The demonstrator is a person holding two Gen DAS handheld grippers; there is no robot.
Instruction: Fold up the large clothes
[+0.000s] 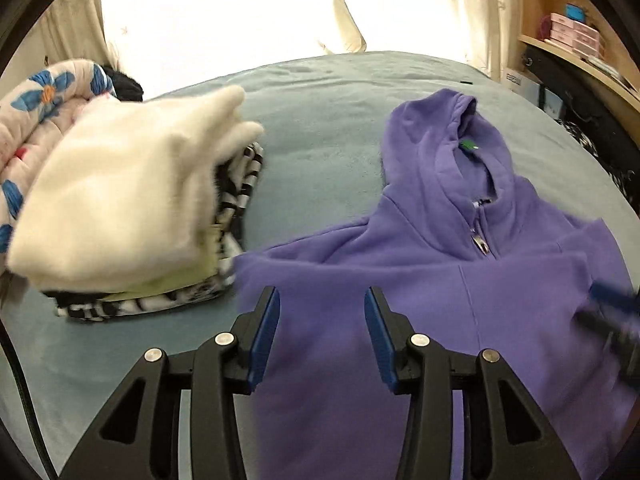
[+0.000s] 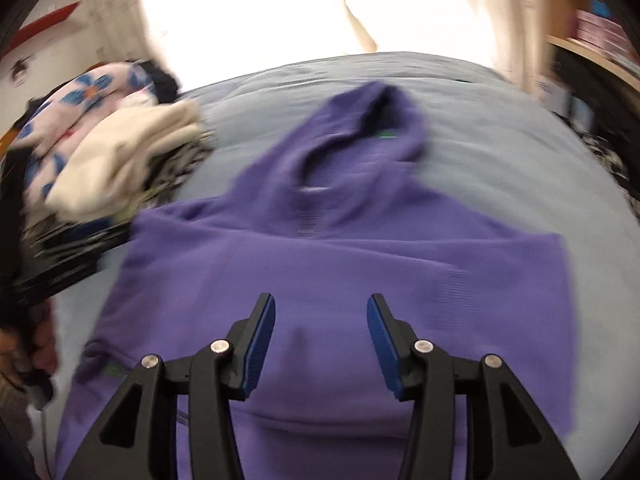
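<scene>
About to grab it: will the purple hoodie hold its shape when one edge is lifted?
Probably not. The purple hoodie lies limp and creased on the bed, so it should drape and sag. Its fleecy surface looks grippy rather than slippery, and the hood will likely flop.

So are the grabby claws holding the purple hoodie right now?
No, nothing is held. The left gripper and the right gripper are both open above the purple hoodie, with no cloth between their fingers.

purple hoodie (image 1: 460, 240), cream sweater (image 1: 120, 192), grey-blue bedspread (image 1: 320, 120), blue-flowered quilt (image 1: 44, 96)
</scene>
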